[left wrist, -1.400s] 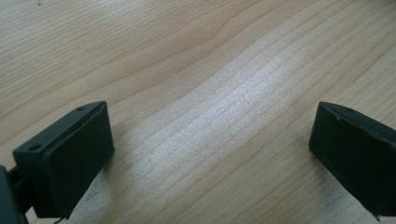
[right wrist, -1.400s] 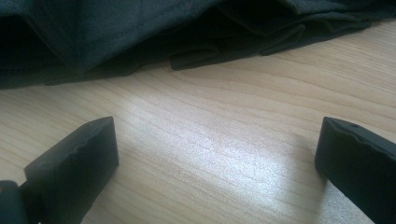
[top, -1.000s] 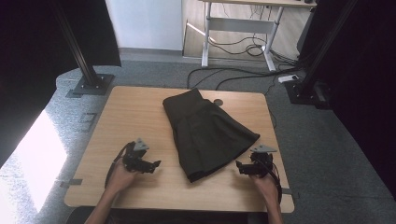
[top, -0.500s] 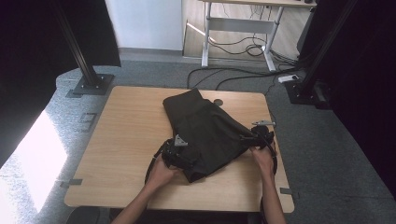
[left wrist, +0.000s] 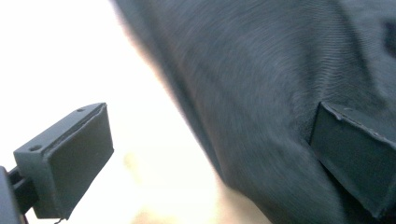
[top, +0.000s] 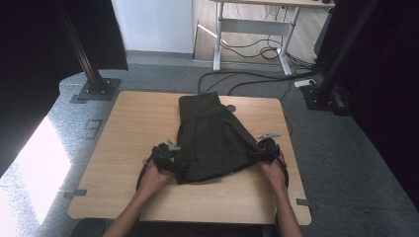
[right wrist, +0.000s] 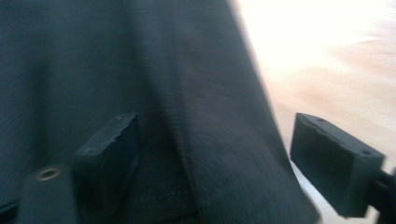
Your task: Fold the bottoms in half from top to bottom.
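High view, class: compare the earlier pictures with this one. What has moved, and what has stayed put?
Both grippers moved from the bare tabletop in to the dark garment: left gripper at its left edge, right gripper at its right. Jaws open astride the cloth edges. The garment turned straighter. The table stayed.

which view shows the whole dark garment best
The high view: the dark garment lies whole on the wooden table, narrow end far, wide hem near, between the left gripper and right gripper. The left gripper view gives a blurred close-up of its edge between open jaws; the right gripper view does likewise.
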